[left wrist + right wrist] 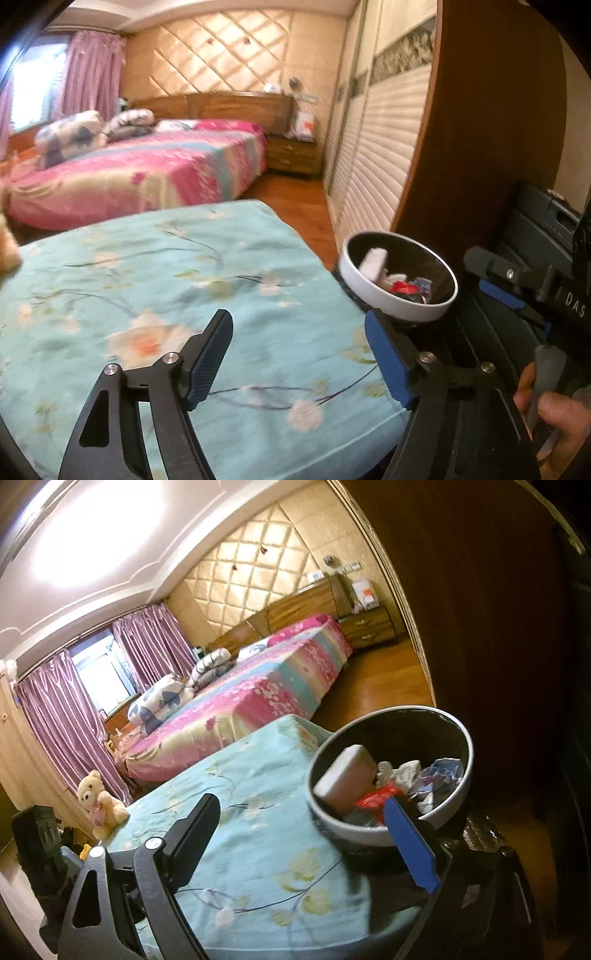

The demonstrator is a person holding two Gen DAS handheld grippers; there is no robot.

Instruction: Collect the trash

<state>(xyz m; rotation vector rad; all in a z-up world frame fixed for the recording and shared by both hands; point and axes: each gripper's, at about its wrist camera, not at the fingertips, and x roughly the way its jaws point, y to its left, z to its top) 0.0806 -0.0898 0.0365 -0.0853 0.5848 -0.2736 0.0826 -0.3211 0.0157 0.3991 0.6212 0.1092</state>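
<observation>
At the right of the frame we see a round white-rimmed bin (397,275), mouth tilted upward, holding a white block (345,777) and crumpled wrappers (436,779), while our left gripper (299,358) and right gripper (306,834) both gape wide, empty.

A glossy white bin (369,834) holds crumpled paper (439,775); the floral sheet (184,277) is soft cloth, the floor (380,690) polished wood.

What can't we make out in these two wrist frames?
- Bin base: hidden in both views, behind the right gripper and table edge.
- Trash low in the bin: the white block and crumpled paper cover it.
- Red wrapper: print too small, partly behind the blue finger pad.
- Teddy: cropped and blurred at the left wrist frame's edge.
- Left gripper: jaws wide apart, empty; table cloth motion-blurred.
</observation>
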